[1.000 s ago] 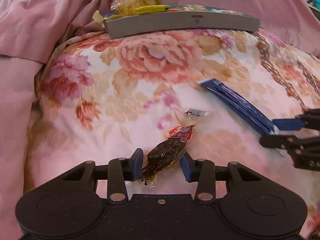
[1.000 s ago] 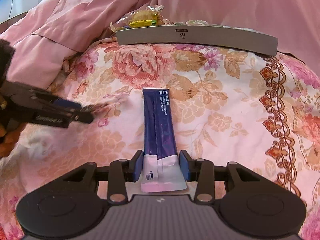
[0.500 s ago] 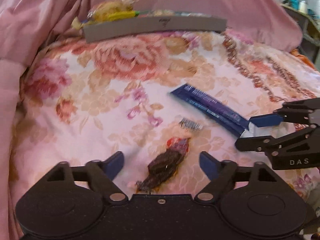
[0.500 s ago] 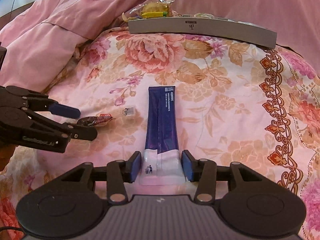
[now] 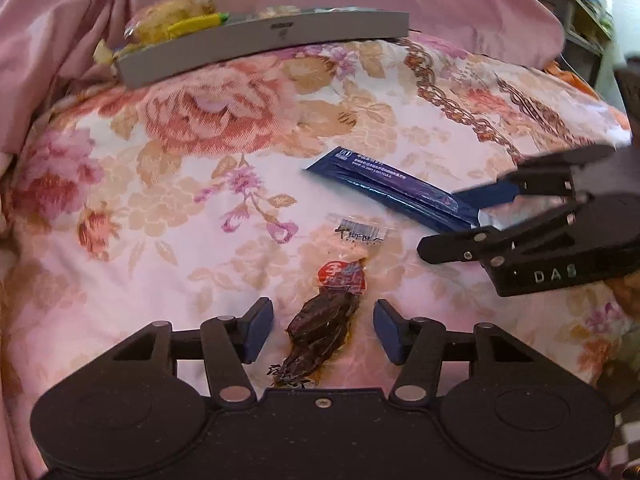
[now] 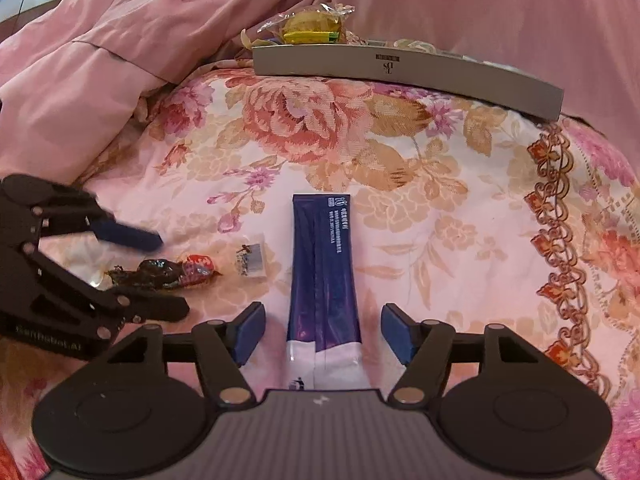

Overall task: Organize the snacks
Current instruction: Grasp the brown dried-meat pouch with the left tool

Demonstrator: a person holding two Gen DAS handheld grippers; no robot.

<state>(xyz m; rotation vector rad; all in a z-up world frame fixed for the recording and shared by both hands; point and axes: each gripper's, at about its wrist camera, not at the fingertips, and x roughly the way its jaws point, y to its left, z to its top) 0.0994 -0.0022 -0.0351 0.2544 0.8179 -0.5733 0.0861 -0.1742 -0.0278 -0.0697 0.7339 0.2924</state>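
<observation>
Floral satin bedspread [image 6: 460,216] carries both loose snacks, well short of the grey tray [image 6: 400,68] at the far edge, which already has a yellow cake packet [image 6: 312,26] in it. Left gripper [image 5: 323,330]: jaws spread but closing, the clear-wrapped dark meat snack [image 5: 320,324] between the pads, not yet pinched. Right gripper [image 6: 322,332]: jaws spread and opening, pads clear of the white end of the blue sachet [image 6: 324,272] lying between them.

Doing it well, as I judge it: keep the left jaws centred on the thick dark part, not the slippery clear edge, close fully before lifting. Soft bedding gives, so press down lightly. The right needs a fresh closing on the sachet's flat end, then both go to the tray.

Versus a second ago: the left jaws were then tight on the meat snack, sprang wide half a second ago, and are coming back in. The right jaws were pressed on the sachet and have let go. Both snacks lie about where they were.
</observation>
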